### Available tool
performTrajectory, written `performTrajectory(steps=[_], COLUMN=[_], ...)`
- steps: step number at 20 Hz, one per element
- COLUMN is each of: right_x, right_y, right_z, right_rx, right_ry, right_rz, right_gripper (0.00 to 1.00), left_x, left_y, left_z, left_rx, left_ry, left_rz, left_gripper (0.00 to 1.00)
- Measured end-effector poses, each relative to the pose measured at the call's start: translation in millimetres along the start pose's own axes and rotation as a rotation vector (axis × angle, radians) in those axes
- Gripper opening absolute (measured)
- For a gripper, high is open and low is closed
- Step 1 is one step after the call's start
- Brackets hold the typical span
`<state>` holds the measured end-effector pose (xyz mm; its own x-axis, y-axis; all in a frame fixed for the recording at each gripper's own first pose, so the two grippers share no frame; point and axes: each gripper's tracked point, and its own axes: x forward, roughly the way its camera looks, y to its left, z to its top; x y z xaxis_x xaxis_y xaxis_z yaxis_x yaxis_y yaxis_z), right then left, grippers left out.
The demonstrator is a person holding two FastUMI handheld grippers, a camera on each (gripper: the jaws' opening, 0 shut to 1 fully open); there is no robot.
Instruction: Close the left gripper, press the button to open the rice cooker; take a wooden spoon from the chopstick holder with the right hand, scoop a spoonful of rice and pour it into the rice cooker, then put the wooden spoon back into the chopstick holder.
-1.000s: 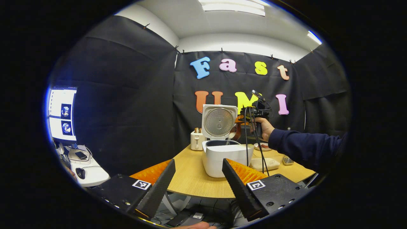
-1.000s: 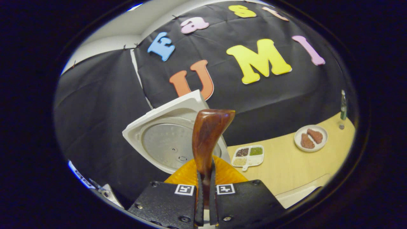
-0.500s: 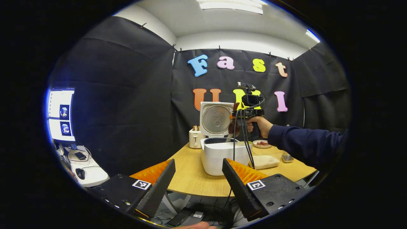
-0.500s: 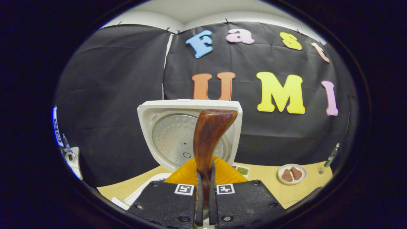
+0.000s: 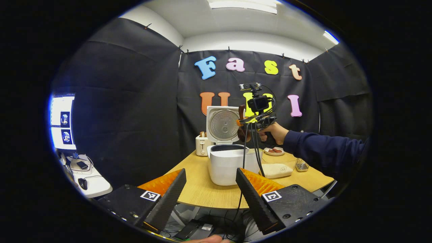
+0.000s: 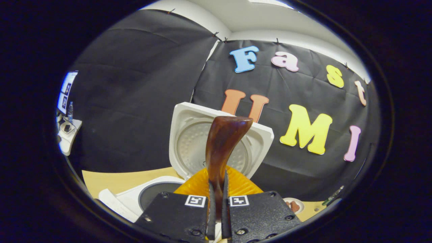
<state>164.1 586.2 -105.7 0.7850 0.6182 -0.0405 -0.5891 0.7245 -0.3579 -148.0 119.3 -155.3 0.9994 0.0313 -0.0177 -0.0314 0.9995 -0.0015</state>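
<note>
Step in hand: pouring; right gripper (image 6: 216,216) clenched on wooden spoon (image 6: 224,141), held above open rice cooker (image 5: 229,161); left gripper (image 5: 211,192) released, idle, well back; next: return spoon to chopstick holder.

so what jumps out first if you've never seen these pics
The brown wooden spoon, clamped upright in the right gripper, stands dead centre in the right gripper view. Behind it, the white rice cooker sits on the round table with its lid tipped up. The left gripper hangs open at the table's near edge.
</note>
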Motion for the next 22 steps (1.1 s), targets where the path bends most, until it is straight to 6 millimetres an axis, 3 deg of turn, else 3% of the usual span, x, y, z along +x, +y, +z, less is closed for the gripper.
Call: performTrajectory(steps=[4, 8, 16, 22], right_x=[-16.0, -41.9, -107.5, -152.4], right_y=[-5.6, -28.6, -104.3, -162.6], right_z=[5.8, 5.5, -30.5, -71.4], right_rx=[0.005, 0.058, 0.21, 0.283], right_ry=[-0.009, -0.018, 0.049, 0.101], right_rz=[-0.001, -0.019, -0.155, -0.236], right_gripper=[0.13, 0.13, 0.15, 0.17], left_x=[9.5, 18.1, 40.8, 51.4], left_y=[-3.8, -19.6, -45.4, -65.3], left_z=[0.1, -0.8, 0.8, 2.3], left_rx=[-0.002, -0.006, -0.021, -0.039], left_ry=[-0.005, 0.004, 0.0, -0.004], left_rz=[-0.003, -0.008, -0.013, -0.025], left_gripper=[0.94, 0.94, 0.94, 0.94])
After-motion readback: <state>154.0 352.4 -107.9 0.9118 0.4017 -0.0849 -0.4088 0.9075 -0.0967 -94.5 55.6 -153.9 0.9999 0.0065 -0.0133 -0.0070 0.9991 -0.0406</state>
